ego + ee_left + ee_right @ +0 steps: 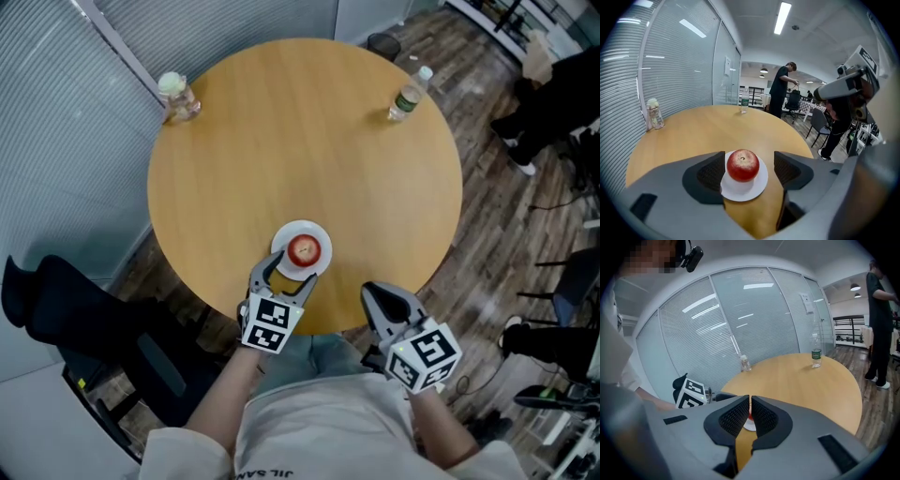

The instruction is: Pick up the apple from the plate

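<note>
On the table (281,141), near its front edge: a white plate (319,233) with the red apple (303,249) upright at its middle. At the plate's near side, the left gripper (289,271), jaws spread wide, apple framed between the two pads, clear gaps on both sides, nothing pinched. Right of the plate and well apart from it, over the table's rim, the right gripper (379,292), jaws pressed together with only a thin slit left, nothing between them. Far beyond the plate to the left, a small jar (176,97); far beyond to the right, a bottle (410,94).
</note>
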Demonstrator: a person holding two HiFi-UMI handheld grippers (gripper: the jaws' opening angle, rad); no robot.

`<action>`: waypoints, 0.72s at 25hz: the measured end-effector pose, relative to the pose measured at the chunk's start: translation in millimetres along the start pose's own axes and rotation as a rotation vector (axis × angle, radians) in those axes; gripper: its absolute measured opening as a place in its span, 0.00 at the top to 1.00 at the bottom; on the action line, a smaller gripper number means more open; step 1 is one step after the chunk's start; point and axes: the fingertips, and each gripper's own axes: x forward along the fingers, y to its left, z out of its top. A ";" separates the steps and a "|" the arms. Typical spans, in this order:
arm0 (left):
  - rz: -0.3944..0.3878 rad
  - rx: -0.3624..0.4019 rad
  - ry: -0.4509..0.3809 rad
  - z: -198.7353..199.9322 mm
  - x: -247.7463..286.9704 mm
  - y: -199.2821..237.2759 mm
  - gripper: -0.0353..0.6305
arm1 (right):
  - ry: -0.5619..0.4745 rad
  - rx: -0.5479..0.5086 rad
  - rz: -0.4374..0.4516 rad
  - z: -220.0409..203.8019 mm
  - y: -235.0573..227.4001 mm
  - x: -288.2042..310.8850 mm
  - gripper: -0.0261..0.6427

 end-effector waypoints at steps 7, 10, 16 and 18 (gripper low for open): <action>-0.024 0.021 0.071 -24.3 35.9 6.4 0.38 | 0.016 0.021 -0.026 -2.8 -15.5 0.6 0.91; -0.031 0.026 0.108 -30.2 47.8 7.5 0.33 | 0.022 0.028 -0.034 -3.2 -20.1 0.8 0.91; -0.047 0.027 0.134 -34.5 66.0 7.0 0.31 | 0.029 0.041 -0.042 -3.4 -27.5 2.9 0.91; -0.044 0.026 0.151 -37.0 70.3 8.4 0.31 | 0.032 0.044 -0.045 -4.0 -29.5 3.7 0.91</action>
